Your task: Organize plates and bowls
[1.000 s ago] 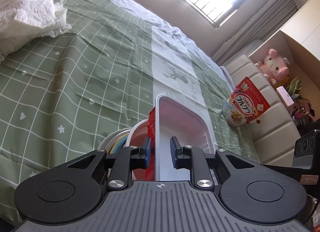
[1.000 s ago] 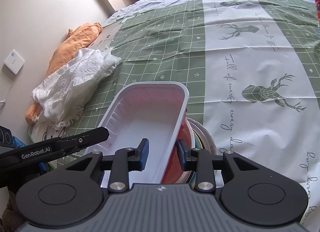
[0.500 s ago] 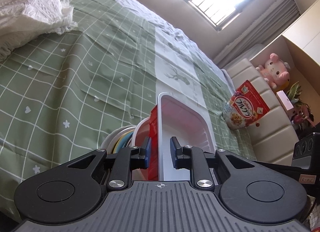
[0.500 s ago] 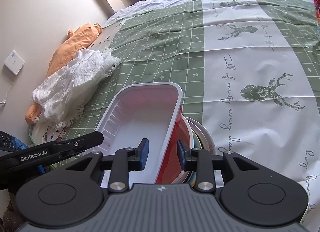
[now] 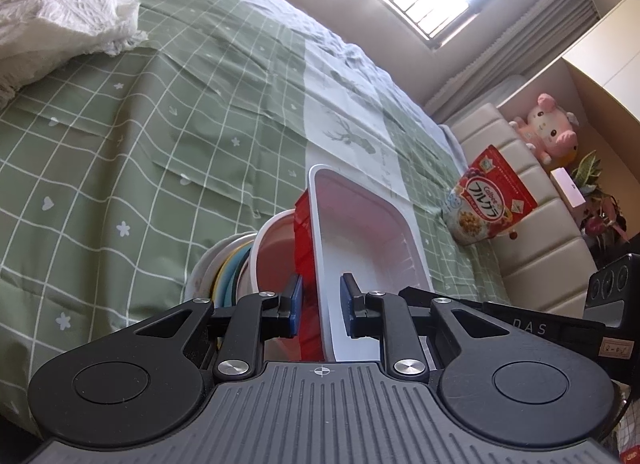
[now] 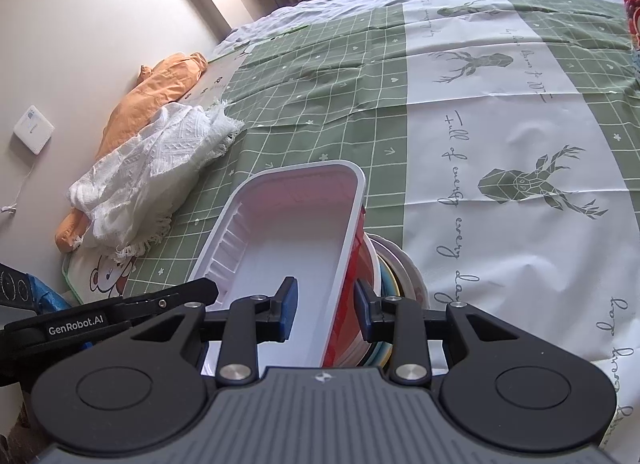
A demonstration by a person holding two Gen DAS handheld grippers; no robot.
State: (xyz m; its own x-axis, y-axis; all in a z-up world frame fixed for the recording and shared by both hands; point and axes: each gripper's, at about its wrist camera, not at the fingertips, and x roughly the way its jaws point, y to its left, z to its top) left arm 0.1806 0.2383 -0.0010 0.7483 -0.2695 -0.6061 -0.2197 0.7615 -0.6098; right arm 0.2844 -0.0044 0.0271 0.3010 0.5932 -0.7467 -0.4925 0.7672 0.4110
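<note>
Both grippers (image 5: pixel 319 306) (image 6: pixel 325 314) clamp tray (image 6: pixel 296 240) walls.

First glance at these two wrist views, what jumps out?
The white rectangular tray with red outer walls, dead centre: the left gripper and right gripper each clamp a side wall. It sits in a stack of bowls and plates on the green checked bedspread. Next, the red cereal bag against the padded headboard at right in the left view, and the white knitted blanket at left in the right view.

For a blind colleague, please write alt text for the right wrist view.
The right gripper clamps one wall of a red-and-white rectangular tray, held above stacked bowls and a green checked bedspread.
</note>
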